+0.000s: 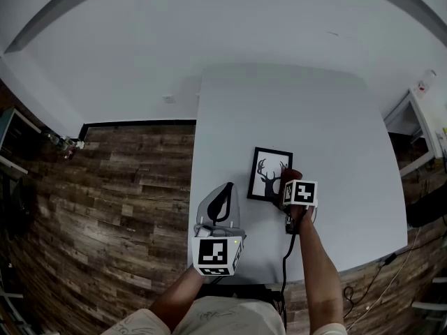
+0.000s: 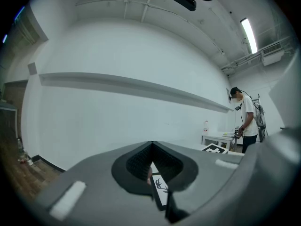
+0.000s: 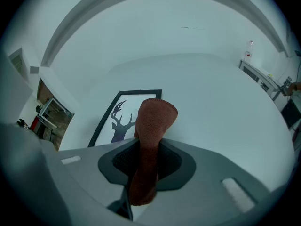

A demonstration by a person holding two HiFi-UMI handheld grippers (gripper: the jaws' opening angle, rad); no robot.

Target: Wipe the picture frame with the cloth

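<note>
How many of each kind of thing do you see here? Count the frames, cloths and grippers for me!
picture frame: 1
cloth: 1
grippers: 2, the left gripper and the right gripper
Total: 4

Rust-brown cloth (image 3: 153, 126); black-edged pic frame (image 1: 269, 175) w/ dark deer silhouette on white.

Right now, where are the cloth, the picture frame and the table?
cloth (image 3: 154, 119): right gripper view, its folded upper end.
picture frame (image 1: 264, 172): head view, the deer print inside its black border.
table (image 1: 314, 110): head view, bare top beyond the frame.
</note>
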